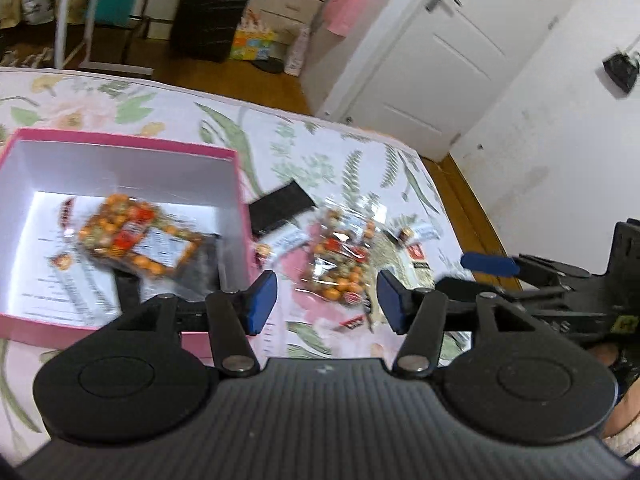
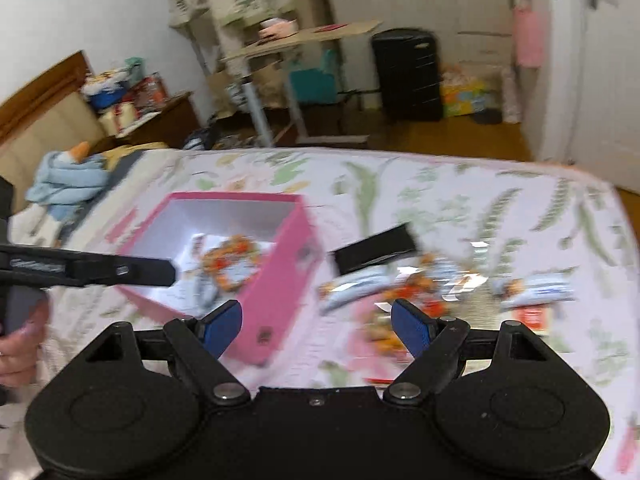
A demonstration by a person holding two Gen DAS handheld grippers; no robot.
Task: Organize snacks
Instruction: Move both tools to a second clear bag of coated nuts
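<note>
A pink box (image 1: 240, 184) with a white inside stands on the floral bedspread (image 1: 304, 148); it also shows in the right wrist view (image 2: 280, 264). In it lie an orange nut packet (image 1: 132, 236) and other packets. Right of the box lies a loose pile: a clear nut packet (image 1: 340, 272), a black packet (image 1: 280, 208) and small white packets (image 2: 536, 292). My left gripper (image 1: 326, 300) is open and empty, above the bed between box and pile. My right gripper (image 2: 316, 326) is open and empty, near the box's corner.
The bed's far edge gives onto a wooden floor with a black suitcase (image 2: 408, 76), a desk (image 2: 304, 40) and a white door (image 1: 452, 60). A blue blanket (image 2: 68, 184) lies at the bed's left. The left gripper's arm (image 2: 88, 268) crosses the right wrist view.
</note>
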